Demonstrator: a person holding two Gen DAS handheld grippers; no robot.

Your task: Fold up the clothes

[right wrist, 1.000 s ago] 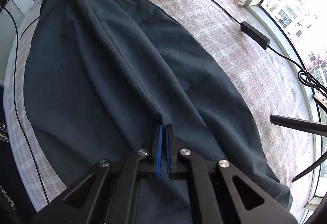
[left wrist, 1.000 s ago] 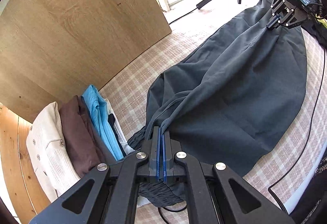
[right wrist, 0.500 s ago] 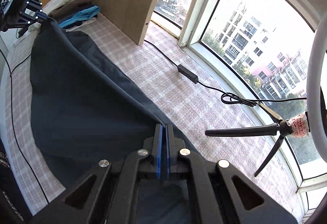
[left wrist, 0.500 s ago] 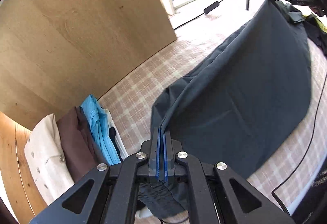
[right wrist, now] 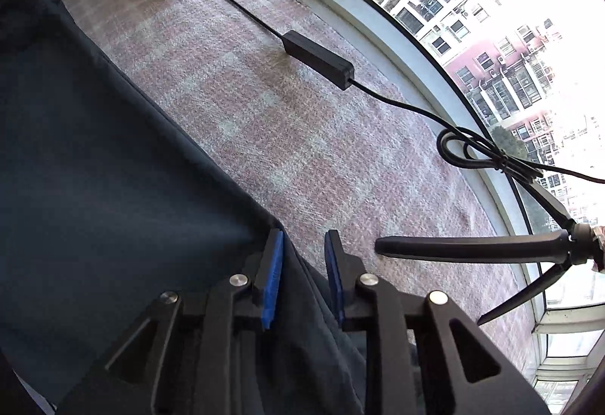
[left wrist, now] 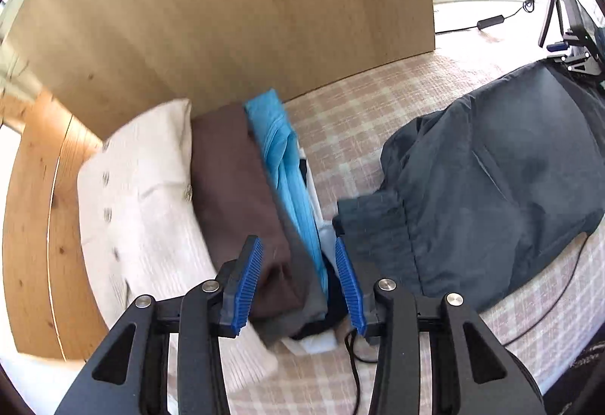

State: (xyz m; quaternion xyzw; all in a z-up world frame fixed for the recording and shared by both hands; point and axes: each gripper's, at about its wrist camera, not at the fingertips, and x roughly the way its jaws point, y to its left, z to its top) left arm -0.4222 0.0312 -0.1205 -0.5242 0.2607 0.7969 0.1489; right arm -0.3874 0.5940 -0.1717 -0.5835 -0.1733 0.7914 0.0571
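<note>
A dark grey garment (left wrist: 491, 180) lies folded over on the checked cloth surface (left wrist: 363, 104), its elastic waistband (left wrist: 370, 226) near my left gripper. My left gripper (left wrist: 298, 248) is open above the stack of folded clothes, holding nothing. In the right wrist view the same dark garment (right wrist: 98, 157) fills the left side, and its edge runs under my right gripper (right wrist: 302, 239), whose jaws stand apart with the cloth loose between them. The right gripper (left wrist: 574, 52) shows small at the far right of the left wrist view.
A stack of folded clothes leans by the wooden board (left wrist: 245, 17): white (left wrist: 140, 195), brown (left wrist: 234, 188), blue (left wrist: 283, 165). A black power adapter (right wrist: 317, 53) with its cable and a tripod leg (right wrist: 472, 248) lie near the window. A thin cable (left wrist: 559, 286) crosses the cloth.
Both grippers have opened and let go of the dark garment, which now lies folded over on the surface. The left gripper has swung toward the clothes stack.
</note>
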